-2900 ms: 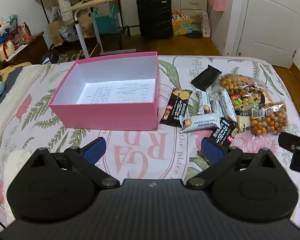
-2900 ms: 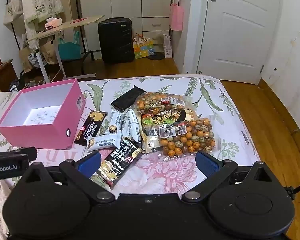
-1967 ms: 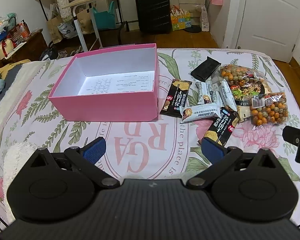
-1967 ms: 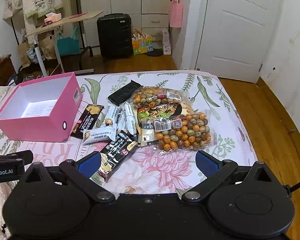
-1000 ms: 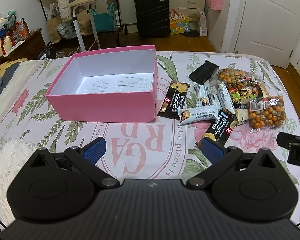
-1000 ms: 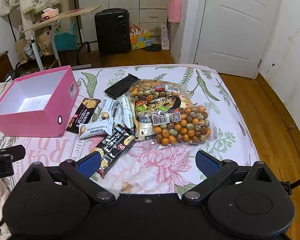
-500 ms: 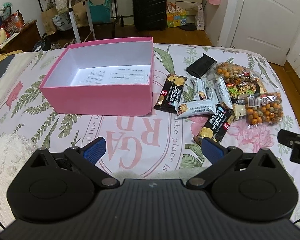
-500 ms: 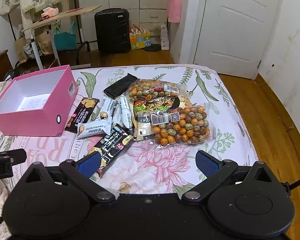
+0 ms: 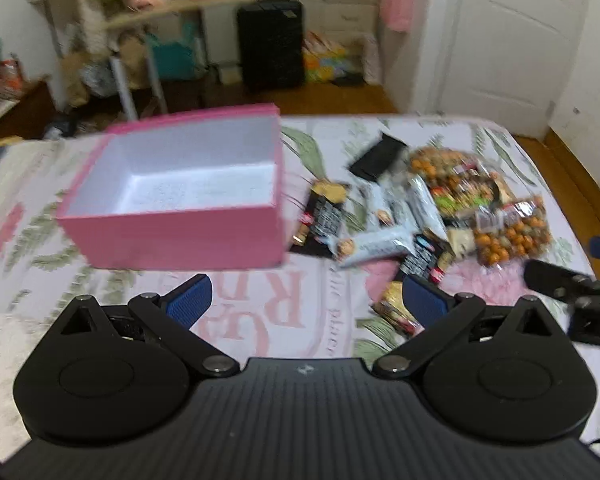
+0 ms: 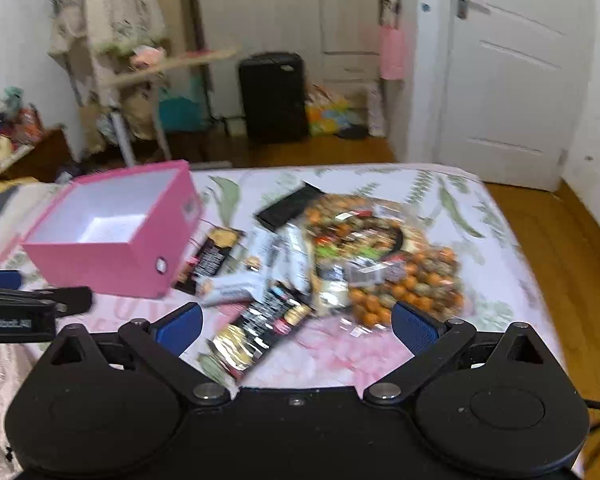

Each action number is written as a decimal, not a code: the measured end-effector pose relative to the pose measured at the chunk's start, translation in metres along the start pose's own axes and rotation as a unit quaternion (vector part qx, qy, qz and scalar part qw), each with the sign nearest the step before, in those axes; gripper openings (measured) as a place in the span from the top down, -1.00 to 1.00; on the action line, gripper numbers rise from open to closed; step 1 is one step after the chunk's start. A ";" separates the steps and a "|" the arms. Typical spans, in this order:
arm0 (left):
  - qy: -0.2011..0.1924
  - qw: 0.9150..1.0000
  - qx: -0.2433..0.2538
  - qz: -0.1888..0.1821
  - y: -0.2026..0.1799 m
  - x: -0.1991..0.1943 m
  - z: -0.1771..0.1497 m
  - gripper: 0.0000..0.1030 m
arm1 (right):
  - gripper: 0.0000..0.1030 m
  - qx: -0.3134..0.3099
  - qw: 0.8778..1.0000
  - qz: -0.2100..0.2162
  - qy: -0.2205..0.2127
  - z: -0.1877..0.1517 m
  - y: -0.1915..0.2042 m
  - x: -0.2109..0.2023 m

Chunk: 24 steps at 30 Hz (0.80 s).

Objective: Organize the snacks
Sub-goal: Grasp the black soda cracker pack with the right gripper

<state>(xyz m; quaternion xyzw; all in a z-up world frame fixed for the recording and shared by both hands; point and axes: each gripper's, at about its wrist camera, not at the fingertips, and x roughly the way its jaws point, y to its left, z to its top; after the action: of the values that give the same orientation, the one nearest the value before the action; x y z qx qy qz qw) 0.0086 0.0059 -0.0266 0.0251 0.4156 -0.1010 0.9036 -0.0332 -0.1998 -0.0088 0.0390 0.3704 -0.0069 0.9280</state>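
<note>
- Both views are smeared by motion blur, so the print on the wrappers cannot be read.
- The left gripper (image 9: 306, 296) hangs over the floral bedspread (image 9: 292, 320), its blue-padded fingers (image 9: 189, 296) spread wide with nothing between them.
- The right gripper (image 10: 296, 322) is also held above the bed, fingers (image 10: 414, 326) spread apart and empty; a black-and-gold snack bar (image 10: 260, 330) lies on the bedspread in the gap below them.
- The pink box (image 9: 180, 240) sits open on the bed to the left of the snacks, its white inside holding no snack.
- The snacks lie in a loose pile just right of the box: a dark bar (image 9: 324, 212) closest to the box wall, white-wrapped bars (image 9: 380, 242) beside it, and a black flat packet (image 9: 376, 156) at the far end.
- Two clear bags of orange and brown coated nuts (image 10: 412, 284) rest at the right of the pile, overlapping a bag with a dark bowl picture (image 10: 364, 236).
- Beyond the bed stand a black suitcase (image 10: 274, 96) and a white door (image 10: 512, 92).
</note>
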 end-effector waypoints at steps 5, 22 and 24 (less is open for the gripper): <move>0.025 0.997 0.041 -0.056 -0.003 0.042 0.007 -0.94 | -0.98 -0.004 0.998 0.063 0.024 -0.017 -0.003 0.045; 0.159 0.951 0.101 -0.247 -0.046 0.199 0.011 0.21 | -0.77 0.076 0.978 0.155 0.115 -0.055 -0.002 0.167; 0.166 0.944 0.090 -0.271 -0.043 0.203 0.009 0.29 | -0.64 0.069 0.982 0.143 0.106 -0.060 0.000 0.171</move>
<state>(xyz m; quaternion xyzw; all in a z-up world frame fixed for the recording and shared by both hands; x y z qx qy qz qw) 0.1347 -0.0705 -0.1727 0.0096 0.5401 -0.3734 0.7542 0.0500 -0.1925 -0.1699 0.1559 0.4564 0.1046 0.8698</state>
